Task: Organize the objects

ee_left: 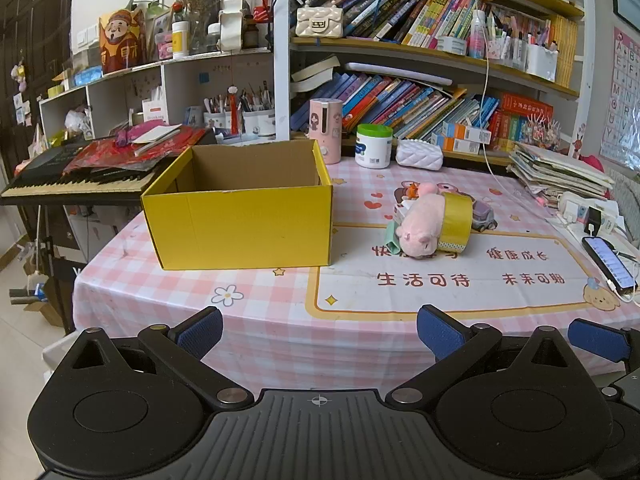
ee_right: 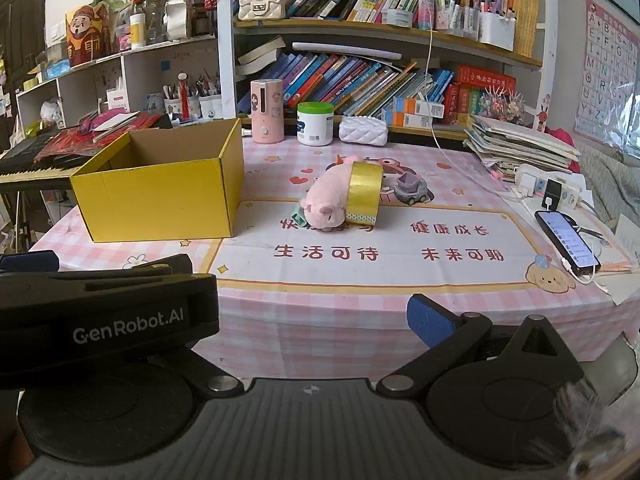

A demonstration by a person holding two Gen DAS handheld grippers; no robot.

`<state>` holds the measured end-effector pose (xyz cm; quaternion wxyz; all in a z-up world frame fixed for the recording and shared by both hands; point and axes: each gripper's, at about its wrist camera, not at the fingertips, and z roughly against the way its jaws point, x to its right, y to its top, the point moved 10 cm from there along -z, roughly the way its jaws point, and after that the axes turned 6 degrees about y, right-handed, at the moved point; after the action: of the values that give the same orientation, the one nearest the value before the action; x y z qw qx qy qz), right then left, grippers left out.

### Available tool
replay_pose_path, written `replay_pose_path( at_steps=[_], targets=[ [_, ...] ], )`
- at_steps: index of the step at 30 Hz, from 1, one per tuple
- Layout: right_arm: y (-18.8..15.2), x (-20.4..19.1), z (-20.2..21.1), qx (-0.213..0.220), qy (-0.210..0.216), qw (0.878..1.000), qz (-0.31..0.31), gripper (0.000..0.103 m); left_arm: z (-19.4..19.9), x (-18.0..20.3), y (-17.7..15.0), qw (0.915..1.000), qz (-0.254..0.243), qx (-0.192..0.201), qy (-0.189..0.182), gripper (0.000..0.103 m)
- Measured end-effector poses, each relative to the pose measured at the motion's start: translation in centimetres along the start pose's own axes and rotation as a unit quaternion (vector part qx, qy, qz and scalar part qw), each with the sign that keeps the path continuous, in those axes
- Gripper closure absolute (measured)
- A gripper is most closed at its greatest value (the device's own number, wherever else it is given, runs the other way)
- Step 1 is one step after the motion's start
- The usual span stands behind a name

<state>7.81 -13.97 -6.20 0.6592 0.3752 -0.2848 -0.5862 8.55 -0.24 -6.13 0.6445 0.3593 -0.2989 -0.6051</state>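
**Both grippers held low at the table edge, toys piled beside the yellow box**

The yellow box (ee_left: pixel 240 216) stands open-topped on the pink checked tablecloth (ee_left: pixel 280 320), and everything else is placed from it. To its right, near but not touching, lies a small pile: a pink plush pig (ee_left: pixel 420 226) on its side, with a roll of gold tape (ee_left: pixel 456 216) pressed against its far side. A green item (ee_left: pixel 394 240) pokes out under the pig's head; what it is cannot be made out. Just beyond the tape sits a grey toy car (ee_left: pixel 484 216). Behind the pile, further from the box, are a few small pink and orange toys (ee_left: pixel 416 190), too blurred to name.

Behind the box's right rear corner stands a pink dispenser (ee_left: pixel 326 128), then a white jar with a green lid (ee_left: pixel 374 146). A phone (ee_left: pixel 610 264) lies far to the right of the box, at the table's edge.

The left gripper (ee_left: pixel 320 328) is spread wide with nothing between its blue pads (ee_left: pixel 200 330). In the right wrist view, the right gripper (ee_right: pixel 312 320) shows one blue pad (ee_right: pixel 430 320); the left tool's body hides the other side, yet the linkage looks spread and nothing is held.
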Motion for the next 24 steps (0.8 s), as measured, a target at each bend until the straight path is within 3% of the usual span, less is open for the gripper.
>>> replay_pose_path(
  at_steps=[24],
  targets=[
    [0.07, 0.05, -0.07, -0.002, -0.002, 1.000, 0.001, 0.000, -0.10, 0.16, 0.00, 1.0000, -0.002, -0.001, -0.003, 0.000]
  ],
)
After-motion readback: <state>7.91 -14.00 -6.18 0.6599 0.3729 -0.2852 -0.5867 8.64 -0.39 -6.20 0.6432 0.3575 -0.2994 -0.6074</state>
